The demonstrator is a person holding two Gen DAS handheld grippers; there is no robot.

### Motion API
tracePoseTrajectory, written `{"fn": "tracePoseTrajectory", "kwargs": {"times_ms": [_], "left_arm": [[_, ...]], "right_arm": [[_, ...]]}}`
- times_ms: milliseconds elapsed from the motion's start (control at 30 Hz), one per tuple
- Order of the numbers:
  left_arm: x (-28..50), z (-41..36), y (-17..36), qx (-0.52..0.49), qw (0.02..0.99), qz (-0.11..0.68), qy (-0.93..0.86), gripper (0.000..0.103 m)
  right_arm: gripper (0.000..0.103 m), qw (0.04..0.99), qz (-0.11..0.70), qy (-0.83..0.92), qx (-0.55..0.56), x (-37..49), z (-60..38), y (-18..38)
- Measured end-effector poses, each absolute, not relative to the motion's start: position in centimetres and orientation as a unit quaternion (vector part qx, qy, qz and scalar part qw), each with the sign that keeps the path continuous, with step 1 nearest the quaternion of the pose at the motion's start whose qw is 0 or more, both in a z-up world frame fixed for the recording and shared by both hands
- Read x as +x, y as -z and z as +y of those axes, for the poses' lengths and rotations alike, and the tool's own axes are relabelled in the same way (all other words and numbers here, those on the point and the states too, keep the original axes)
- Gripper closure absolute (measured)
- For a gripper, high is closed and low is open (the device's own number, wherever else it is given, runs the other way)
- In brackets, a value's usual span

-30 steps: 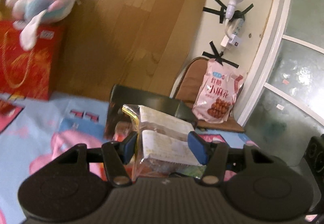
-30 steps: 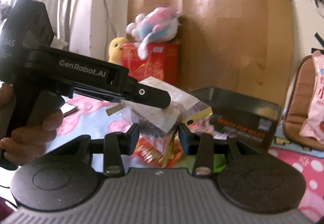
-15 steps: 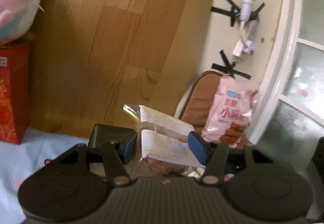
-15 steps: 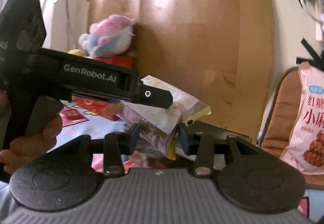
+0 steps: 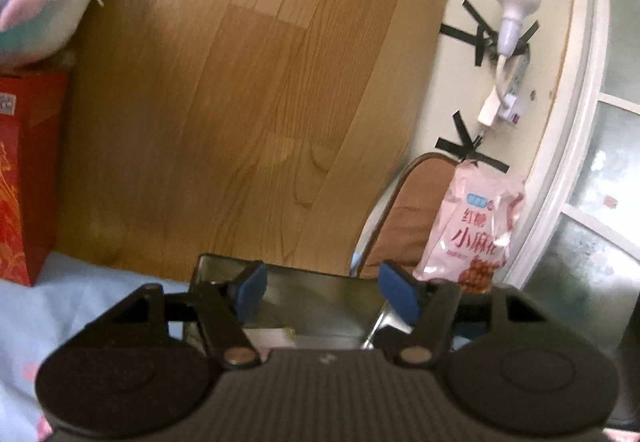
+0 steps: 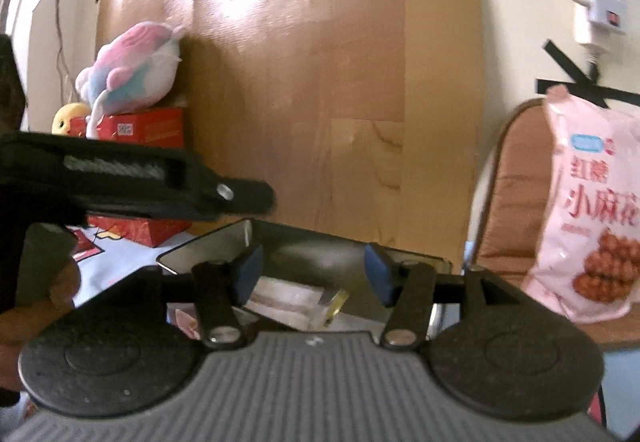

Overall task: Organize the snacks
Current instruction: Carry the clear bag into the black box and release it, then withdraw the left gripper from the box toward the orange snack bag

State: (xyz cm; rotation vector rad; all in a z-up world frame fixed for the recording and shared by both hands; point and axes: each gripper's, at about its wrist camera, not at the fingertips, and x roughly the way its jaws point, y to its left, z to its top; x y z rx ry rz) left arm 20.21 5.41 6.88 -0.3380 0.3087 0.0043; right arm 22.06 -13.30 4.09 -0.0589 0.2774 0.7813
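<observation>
Both claws, left claw (image 5: 322, 292) and right claw (image 6: 312, 274), gape wide, holding nothing, above the dark tray (image 6: 320, 242). Clear-wrapped snack (image 6: 296, 300) lies inside. Pink bag (image 6: 592, 218) reads "小麻花".

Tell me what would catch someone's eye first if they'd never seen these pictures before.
Probably the pink snack bag printed with red Chinese characters, propped on the brown chair at the right. Next, the pink and blue plush toy sitting on a red box at the left, against the big wooden board. Low in front, both grippers are open above a dark tray holding a clear-wrapped snack pack.
</observation>
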Motion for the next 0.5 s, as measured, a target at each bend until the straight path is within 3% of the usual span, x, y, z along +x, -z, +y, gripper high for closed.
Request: {"fn": "tracePoseTrajectory", "kwargs": {"times_ms": [233,500], "left_arm": [[19.3,5.8,-7.9,-0.17,0.974,0.148,0.013,0.038],[18.5,5.8,-9.2,-0.171,0.975,0.139,0.02,0.038]], "right_arm": [[0.042,0.923,0.155,-0.351,0.026,19.4,-15.7,-3.8],[0.041,0.906,0.202,-0.372,-0.012,16.4,-14.7,-2.4]]}}
